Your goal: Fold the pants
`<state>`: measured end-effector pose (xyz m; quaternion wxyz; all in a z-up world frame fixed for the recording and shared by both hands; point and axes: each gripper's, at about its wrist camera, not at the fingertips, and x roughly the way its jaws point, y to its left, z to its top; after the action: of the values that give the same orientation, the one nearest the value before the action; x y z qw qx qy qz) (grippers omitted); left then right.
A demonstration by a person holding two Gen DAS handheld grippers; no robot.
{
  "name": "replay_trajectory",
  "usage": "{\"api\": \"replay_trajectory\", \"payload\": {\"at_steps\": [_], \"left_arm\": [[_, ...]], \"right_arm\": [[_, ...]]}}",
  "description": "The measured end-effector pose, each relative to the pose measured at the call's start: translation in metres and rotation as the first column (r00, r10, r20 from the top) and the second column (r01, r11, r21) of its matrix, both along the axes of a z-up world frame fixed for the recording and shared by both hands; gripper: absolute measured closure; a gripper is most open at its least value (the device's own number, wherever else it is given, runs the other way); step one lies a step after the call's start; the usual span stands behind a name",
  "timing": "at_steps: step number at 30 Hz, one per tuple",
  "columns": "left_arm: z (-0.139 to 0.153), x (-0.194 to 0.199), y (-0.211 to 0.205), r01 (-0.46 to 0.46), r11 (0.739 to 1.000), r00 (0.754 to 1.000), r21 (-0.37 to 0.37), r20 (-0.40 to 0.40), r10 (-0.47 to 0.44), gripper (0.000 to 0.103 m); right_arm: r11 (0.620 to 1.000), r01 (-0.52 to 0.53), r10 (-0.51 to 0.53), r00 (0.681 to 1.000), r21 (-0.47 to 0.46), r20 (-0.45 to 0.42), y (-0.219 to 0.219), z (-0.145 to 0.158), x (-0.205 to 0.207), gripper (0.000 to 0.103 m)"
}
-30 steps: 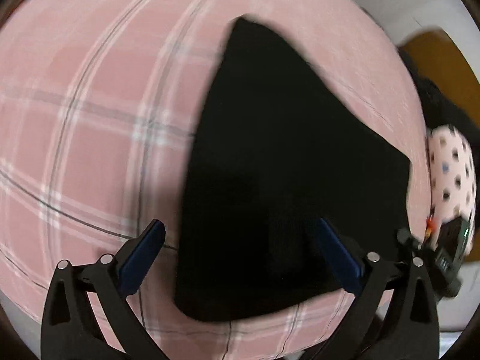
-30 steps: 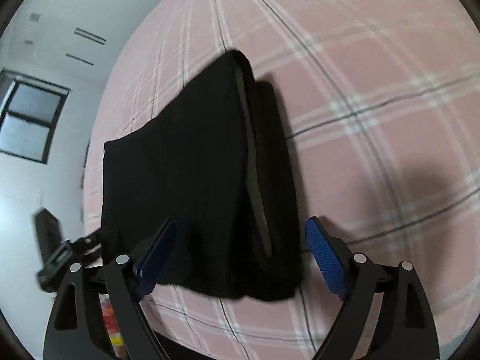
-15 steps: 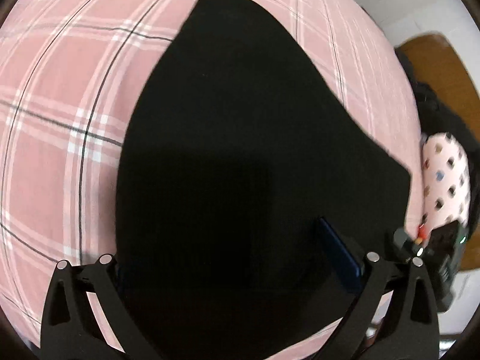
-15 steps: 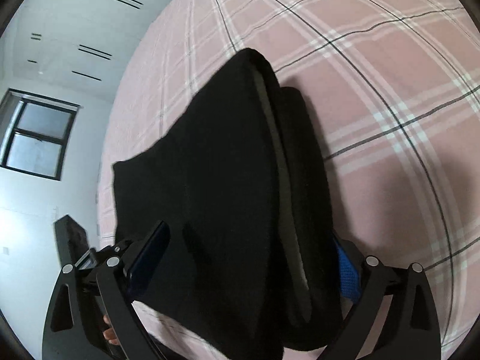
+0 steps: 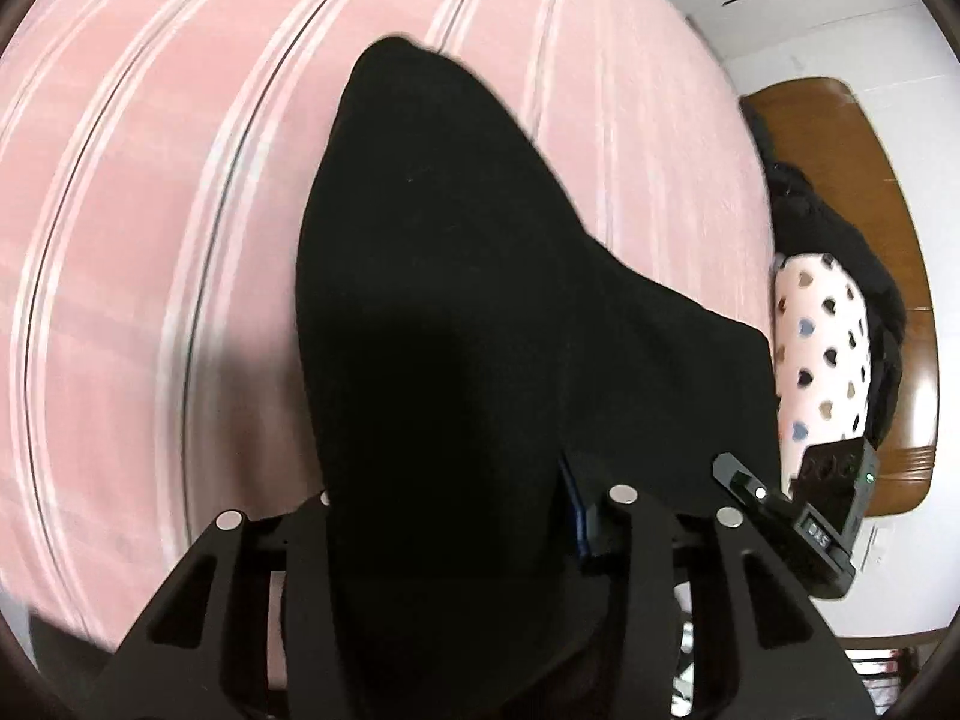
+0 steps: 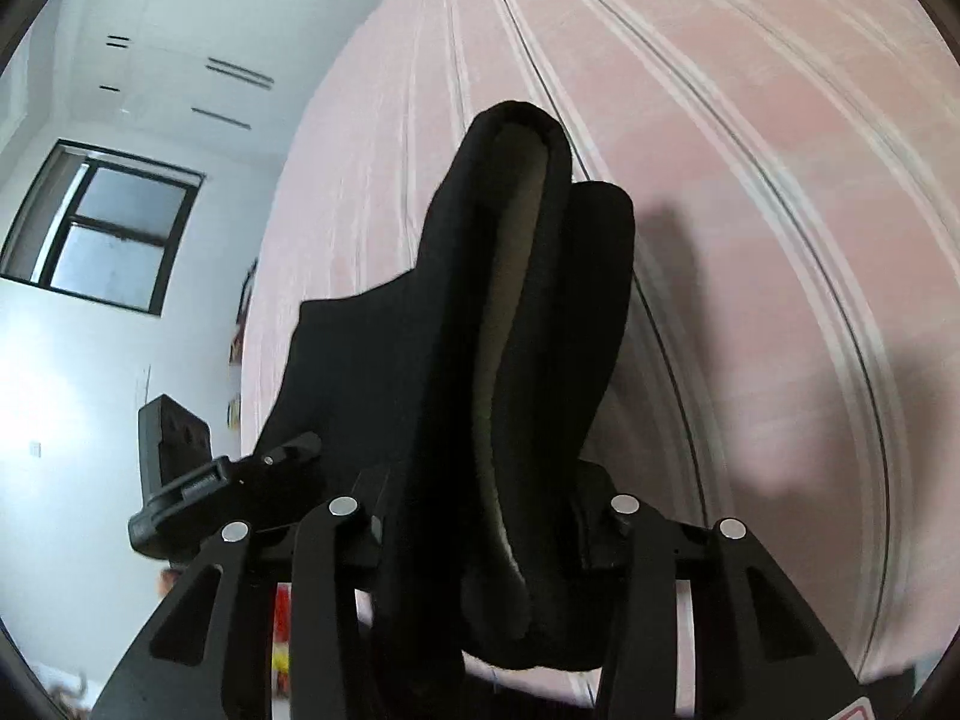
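the black pants [image 5: 480, 312] are lying on the pink checked bedspread [image 5: 150, 210], already doubled over into a thick stack, and both grippers are taking hold of the near edge of that stack. in the left wrist view the left gripper [image 5: 456, 516] is closing, with the cloth running down between its two fingers; only a sliver of the blue pad [image 5: 573, 510] is showing on one side, the other pad being hidden behind the fabric. in the right wrist view the right gripper [image 6: 480, 510] is closing too, and the layered end of the pants [image 6: 522, 330], with a paler lining showing between the black layers, is bunched right between its jaws. both pairs of jaws are standing at a middling width, filled with cloth, so each looks to be gripping the bundle rather than hanging open.

the relation that matters here: the pants are stretching straight away from both grippers, long axis running from the jaws out toward the far tip on the bedspread. the two grippers are sitting side by side on the same near edge, neither plainly nearer to the far end; each is visible at the edge of the other's view. the near edge seems to be coming up off the bed while the far end is resting on it. judging by this, the next fold would carry the held edge forward over the far end, and both hands would need to travel evenly to keep the layers square.

a spotted pillow [image 5: 822, 354] is lying beside the pants near a wooden headboard [image 5: 888, 180].
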<state>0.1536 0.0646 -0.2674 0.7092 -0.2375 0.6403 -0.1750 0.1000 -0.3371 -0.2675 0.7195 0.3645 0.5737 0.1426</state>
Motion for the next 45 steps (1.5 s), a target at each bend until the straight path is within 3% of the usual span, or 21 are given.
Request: {"api": "replay_trajectory", "payload": {"at_steps": [1,3,5,7,8,9,10,11,12,17,23,30,35,40,45], "left_arm": [[-0.012,-0.011,0.000,0.012,0.999,1.000,0.036,-0.012,-0.012,0.056],[-0.025,-0.020,-0.001,0.008,0.995,1.000,0.099,-0.025,-0.006,0.036],[-0.033,-0.021,0.000,-0.030,0.997,0.999,0.067,-0.027,0.032,0.026],[-0.035,-0.014,-0.007,-0.050,0.996,0.997,0.069,-0.052,0.054,0.019],[-0.034,-0.010,-0.013,-0.043,0.994,0.997,0.099,-0.053,0.049,0.019],[-0.032,-0.008,-0.019,-0.031,0.991,0.998,0.131,-0.054,0.038,0.030],[-0.030,-0.009,-0.020,-0.026,0.991,0.998,0.134,-0.046,0.032,0.038],[-0.025,-0.008,-0.021,-0.020,0.993,0.999,0.115,-0.037,0.025,0.057],[-0.018,-0.009,-0.021,-0.018,0.995,0.999,0.097,-0.028,0.020,0.060],[0.028,-0.019,-0.026,-0.005,0.997,0.997,0.081,0.072,-0.001,0.062],[0.092,-0.037,-0.013,-0.002,0.997,0.978,0.080,0.208,-0.014,0.062],[0.167,-0.050,0.011,-0.017,0.996,0.922,0.086,0.387,-0.018,0.062],[0.211,-0.041,-0.001,-0.022,0.996,0.877,0.082,0.481,-0.021,0.062],[0.236,-0.008,-0.008,-0.022,0.997,0.838,0.069,0.545,-0.019,0.061],[0.247,0.033,-0.015,-0.019,0.998,0.803,0.064,0.596,-0.023,0.061]], "right_arm": [[1.000,0.003,-0.004,0.999,-0.010,-0.045,0.000,-0.015,-0.009,0.059],[0.998,0.053,-0.051,0.996,0.023,-0.070,-0.005,-0.036,-0.020,0.046],[0.991,0.111,-0.105,0.992,0.081,-0.069,-0.010,-0.041,-0.021,0.040],[0.991,0.124,-0.120,0.990,0.058,-0.079,-0.004,-0.039,-0.014,0.036],[0.995,0.102,-0.101,0.993,0.006,-0.068,0.003,-0.034,-0.011,0.038],[0.996,0.086,-0.087,0.995,-0.030,-0.056,0.007,-0.029,-0.009,0.051],[0.996,0.069,-0.071,0.997,-0.052,-0.032,0.013,-0.021,-0.007,0.056],[0.996,0.070,-0.072,0.997,-0.057,-0.019,0.016,-0.016,-0.008,0.060],[0.995,0.071,-0.071,0.997,-0.072,0.000,0.018,-0.006,-0.009,0.062],[0.993,0.054,-0.043,0.994,-0.108,0.101,0.015,0.043,-0.020,0.064],[0.991,0.040,-0.008,0.970,-0.127,0.242,0.013,0.114,-0.032,0.064],[0.992,0.037,0.011,0.928,-0.123,0.371,0.027,0.176,-0.028,0.064],[0.991,0.035,0.030,0.887,-0.132,0.460,0.032,0.215,-0.006,0.064],[0.990,0.047,0.028,0.853,-0.131,0.520,0.030,0.243,0.026,0.063],[0.991,0.064,0.014,0.819,-0.117,0.573,0.020,0.248,0.073,0.063]]}}
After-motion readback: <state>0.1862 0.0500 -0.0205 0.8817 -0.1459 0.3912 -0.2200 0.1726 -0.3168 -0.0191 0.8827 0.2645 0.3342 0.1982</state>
